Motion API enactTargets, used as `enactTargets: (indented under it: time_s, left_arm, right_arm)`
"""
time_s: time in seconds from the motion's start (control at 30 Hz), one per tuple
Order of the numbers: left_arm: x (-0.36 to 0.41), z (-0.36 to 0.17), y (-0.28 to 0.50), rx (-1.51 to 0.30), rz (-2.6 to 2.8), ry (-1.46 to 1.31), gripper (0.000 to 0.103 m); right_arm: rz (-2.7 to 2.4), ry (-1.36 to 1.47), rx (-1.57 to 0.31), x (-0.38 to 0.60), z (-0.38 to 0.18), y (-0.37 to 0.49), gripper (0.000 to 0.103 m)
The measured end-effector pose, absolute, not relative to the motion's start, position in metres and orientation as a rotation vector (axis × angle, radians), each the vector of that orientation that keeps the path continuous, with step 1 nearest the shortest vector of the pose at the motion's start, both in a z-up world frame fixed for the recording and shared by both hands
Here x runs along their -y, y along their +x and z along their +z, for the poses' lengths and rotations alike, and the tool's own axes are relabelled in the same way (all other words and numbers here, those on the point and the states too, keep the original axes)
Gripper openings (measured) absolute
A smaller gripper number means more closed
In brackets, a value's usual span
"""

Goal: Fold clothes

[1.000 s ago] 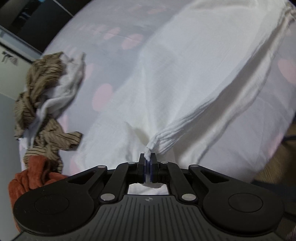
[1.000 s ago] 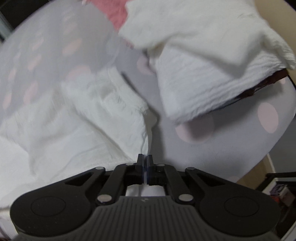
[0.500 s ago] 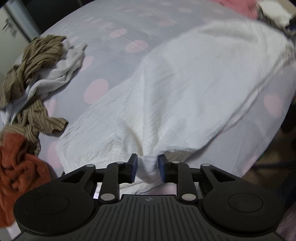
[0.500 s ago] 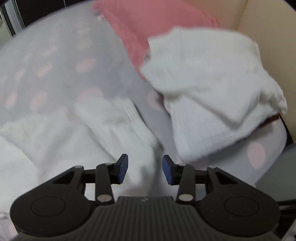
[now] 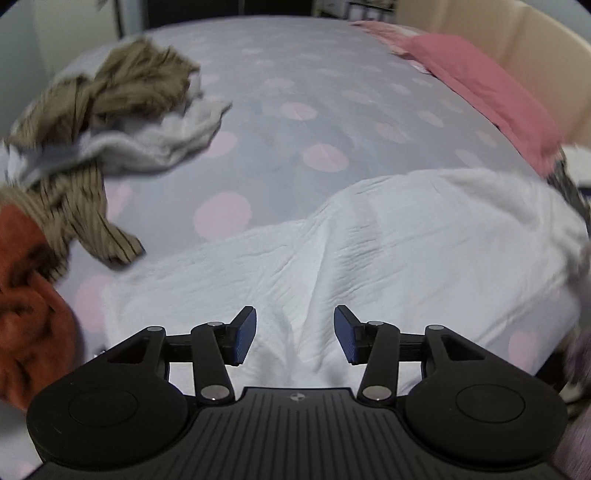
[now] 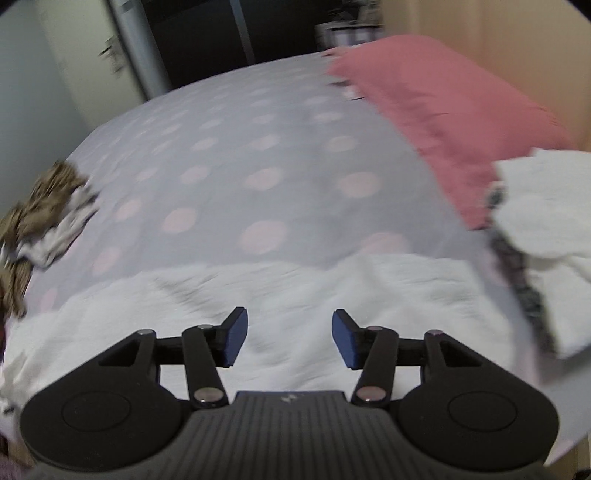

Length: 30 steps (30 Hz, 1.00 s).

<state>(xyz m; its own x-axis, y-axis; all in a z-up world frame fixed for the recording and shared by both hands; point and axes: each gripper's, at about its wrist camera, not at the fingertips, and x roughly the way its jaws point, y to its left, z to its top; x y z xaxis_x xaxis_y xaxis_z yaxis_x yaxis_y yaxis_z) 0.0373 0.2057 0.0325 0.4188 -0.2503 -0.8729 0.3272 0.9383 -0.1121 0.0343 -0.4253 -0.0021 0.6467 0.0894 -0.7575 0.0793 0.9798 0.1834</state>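
Observation:
A white crinkled garment (image 5: pixel 388 251) lies spread along the near edge of the bed; it also shows in the right wrist view (image 6: pixel 332 295). My left gripper (image 5: pixel 294 338) is open and empty just above the garment's near edge. My right gripper (image 6: pixel 289 338) is open and empty above the same garment. A heap of unfolded clothes lies at the left: a brown striped piece (image 5: pixel 122 85), a pale grey piece (image 5: pixel 155 144) and an orange piece (image 5: pixel 26 306).
The bed has a lilac cover with pink dots (image 5: pixel 325 110). A pink pillow (image 6: pixel 443 110) lies at the back right by a beige headboard (image 5: pixel 517 40). Folded white laundry (image 6: pixel 546 221) is stacked at the right edge. A dark doorway (image 6: pixel 221 33) lies beyond.
Both grippers were shut on the white garment a second ago. They have opened, let it go, and pulled up and back. The garment now lies flat on the bed.

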Motion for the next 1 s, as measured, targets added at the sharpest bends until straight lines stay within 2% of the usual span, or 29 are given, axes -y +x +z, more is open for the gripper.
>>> enactTargets:
  time_s: [0.13,0.17,0.23,0.33,0.57,0.9,0.97,1.0]
  left_arm:
    - [-0.19,0.003,0.052,-1.164,-0.272,0.155,0.042]
    - [-0.188,-0.004,0.054,-1.184,-0.244,0.185,0.038]
    - [-0.192,-0.012,0.057,-1.224,-0.2,0.19,0.01]
    - [-0.205,-0.01,0.056,-1.242,-0.173,0.159,0.001]
    - [-0.222,0.022,0.022,-1.281,-0.212,0.142,0.001]
    - [-0.236,-0.023,-0.028,-1.564,-0.285,0.212,0.001]
    - [-0.243,-0.025,-0.032,-1.57,-0.276,0.208,0.004]
    - [-0.247,-0.021,-0.033,-1.549,-0.269,0.188,0.009]
  right_arm:
    - [0.043,0.119,-0.891,0.402,-0.01,0.045,0.055]
    - [0.048,0.109,-0.892,0.399,-0.01,0.047,0.055]
    - [0.061,0.119,-0.887,0.398,-0.009,0.05,0.055]
    - [0.074,0.123,-0.879,0.394,-0.005,0.048,0.055]
    - [0.084,0.113,-0.898,0.394,-0.012,0.047,0.056]
    - [0.106,0.163,-0.92,0.39,-0.02,0.058,0.056]
    - [0.126,0.147,-0.912,0.381,-0.018,0.06,0.057]
    - [0.133,0.14,-0.909,0.378,-0.017,0.061,0.058]
